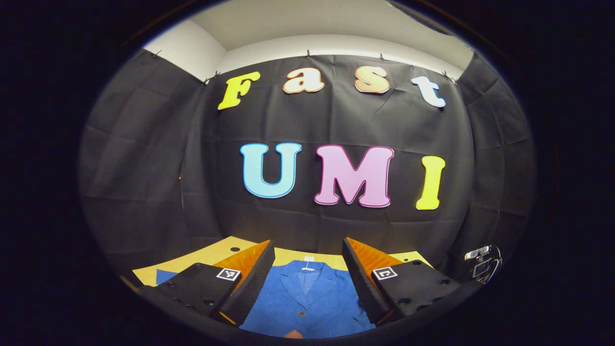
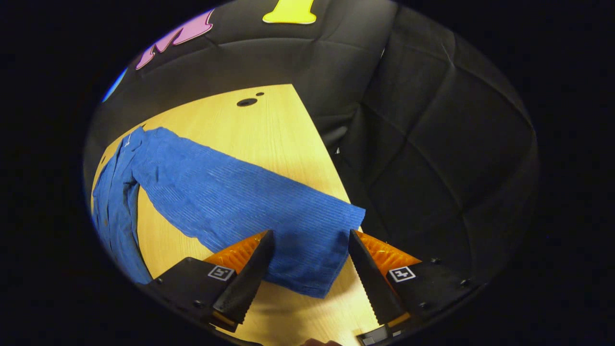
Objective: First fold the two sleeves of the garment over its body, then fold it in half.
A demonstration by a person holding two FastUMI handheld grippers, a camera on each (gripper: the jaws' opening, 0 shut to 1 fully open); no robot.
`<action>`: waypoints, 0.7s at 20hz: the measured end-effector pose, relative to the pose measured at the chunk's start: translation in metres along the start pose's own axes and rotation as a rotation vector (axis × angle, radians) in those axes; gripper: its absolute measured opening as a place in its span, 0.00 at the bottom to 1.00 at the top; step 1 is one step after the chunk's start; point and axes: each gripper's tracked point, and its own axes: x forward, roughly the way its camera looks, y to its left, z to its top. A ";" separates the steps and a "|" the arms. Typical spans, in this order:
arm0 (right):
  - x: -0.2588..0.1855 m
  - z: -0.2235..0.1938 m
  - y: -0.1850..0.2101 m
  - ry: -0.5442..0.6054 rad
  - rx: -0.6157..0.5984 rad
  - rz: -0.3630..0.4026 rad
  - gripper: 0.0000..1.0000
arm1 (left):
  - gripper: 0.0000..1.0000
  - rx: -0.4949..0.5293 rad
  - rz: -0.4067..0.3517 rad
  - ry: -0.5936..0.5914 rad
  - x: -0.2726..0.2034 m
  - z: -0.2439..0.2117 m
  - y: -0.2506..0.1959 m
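Observation:
A blue ribbed jacket (image 1: 307,300) lies flat on the yellow wooden table (image 1: 202,257), collar toward the far wall. In the left gripper view my left gripper (image 1: 307,276) hovers open above its collar and chest, nothing between the fingers. In the right gripper view one long sleeve (image 2: 240,202) stretches out from the jacket's body (image 2: 113,211) toward the table's right edge. My right gripper (image 2: 310,262) is open just above the sleeve's cuff end, its fingers straddling the cloth without pressing it.
The table (image 2: 269,125) ends close to the sleeve's cuff on the right, with black cloth wall beyond. Two dark holes (image 2: 247,102) mark the far part of the tabletop. A small clamp-like device (image 1: 483,262) stands at the table's right edge.

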 end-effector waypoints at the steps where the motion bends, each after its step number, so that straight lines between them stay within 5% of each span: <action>1: 0.001 0.002 -0.001 0.000 0.009 -0.001 1.00 | 0.82 -0.006 0.005 -0.004 -0.002 0.002 0.000; 5: 0.005 -0.001 -0.004 0.031 0.098 0.034 0.97 | 0.80 0.005 0.005 -0.008 -0.003 0.001 -0.005; 14: 0.009 -0.002 0.000 0.038 0.071 0.045 0.95 | 0.80 0.016 -0.014 -0.014 -0.008 0.002 -0.010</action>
